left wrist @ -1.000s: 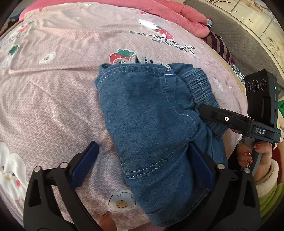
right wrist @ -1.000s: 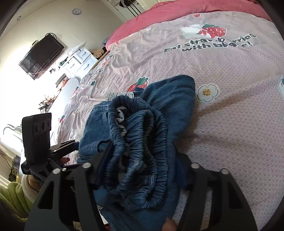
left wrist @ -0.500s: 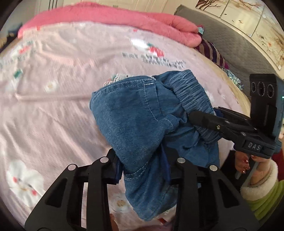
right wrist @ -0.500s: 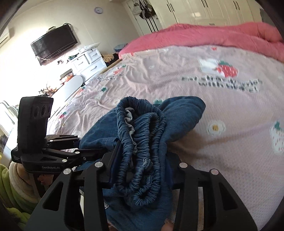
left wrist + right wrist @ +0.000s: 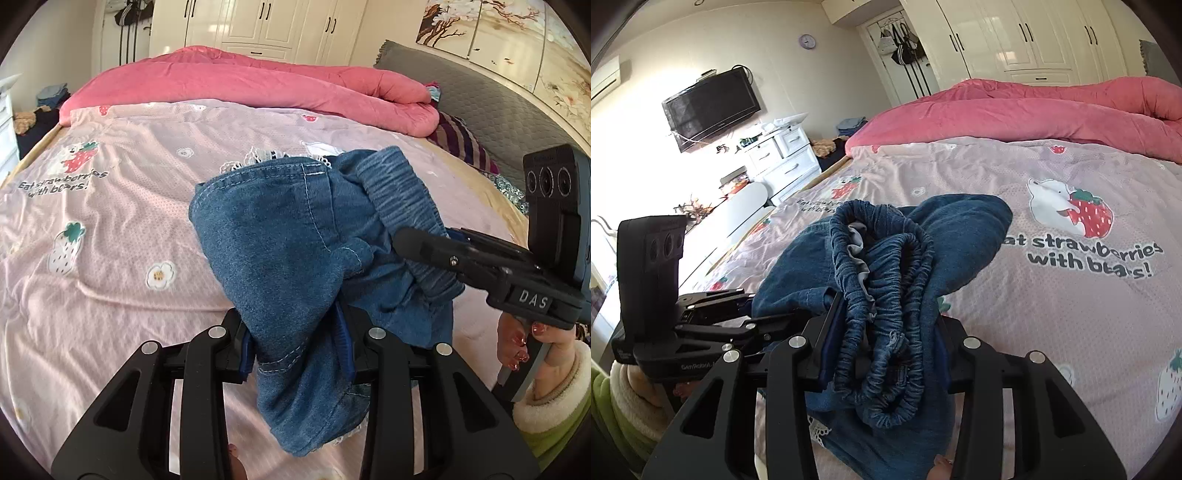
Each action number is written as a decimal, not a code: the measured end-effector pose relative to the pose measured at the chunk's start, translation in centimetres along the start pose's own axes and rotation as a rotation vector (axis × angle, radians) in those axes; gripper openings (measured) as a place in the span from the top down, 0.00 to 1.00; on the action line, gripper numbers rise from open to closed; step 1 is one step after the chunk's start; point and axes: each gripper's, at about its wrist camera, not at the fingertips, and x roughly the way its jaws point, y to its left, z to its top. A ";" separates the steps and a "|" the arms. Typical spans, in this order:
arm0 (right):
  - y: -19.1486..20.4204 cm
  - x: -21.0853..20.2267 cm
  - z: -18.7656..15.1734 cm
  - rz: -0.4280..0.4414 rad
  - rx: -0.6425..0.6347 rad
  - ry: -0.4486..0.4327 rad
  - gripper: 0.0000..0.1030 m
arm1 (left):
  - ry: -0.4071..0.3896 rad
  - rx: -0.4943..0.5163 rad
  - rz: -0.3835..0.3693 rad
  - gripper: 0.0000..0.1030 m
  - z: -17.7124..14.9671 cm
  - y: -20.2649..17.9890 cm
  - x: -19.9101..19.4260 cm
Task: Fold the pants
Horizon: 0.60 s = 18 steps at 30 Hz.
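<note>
— What carries your work here?
— A bed (image 5: 122, 236) under a pale pink sheet (image 5: 1071, 314) printed with strawberries, flowers and bears, lettered "Eat strawberries with bears!"

— And what lies on it?
— A rolled pink quilt (image 5: 280, 85) across the far end; a striped cushion (image 5: 461, 142) beside it. Your denim pants (image 5: 280, 251), bunched, trail onto the sheet near you.

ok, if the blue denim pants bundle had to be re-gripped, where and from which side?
Take the blue denim pants at the gathered elastic waistband, coming from its open end, where the right hand-held gripper clamps now. The stacked ruffled layers there make a thick, bunched ridge; the flat leg fabric the left hand-held gripper pinches would probably slide more easily.
</note>
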 end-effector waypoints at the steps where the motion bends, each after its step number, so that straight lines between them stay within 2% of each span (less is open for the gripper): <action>1: -0.3 0.5 0.2 -0.002 0.010 0.003 0.62 | 0.004 -0.001 0.004 0.74 0.2 0.2 0.4; 13: -3.0 5.0 -1.3 -0.060 0.076 0.110 0.61 | 0.079 -0.033 0.013 0.73 -0.2 1.6 5.3; 18: -3.7 5.8 -2.0 -0.088 0.106 0.133 0.55 | 0.092 -0.047 0.004 0.70 -0.5 2.1 6.0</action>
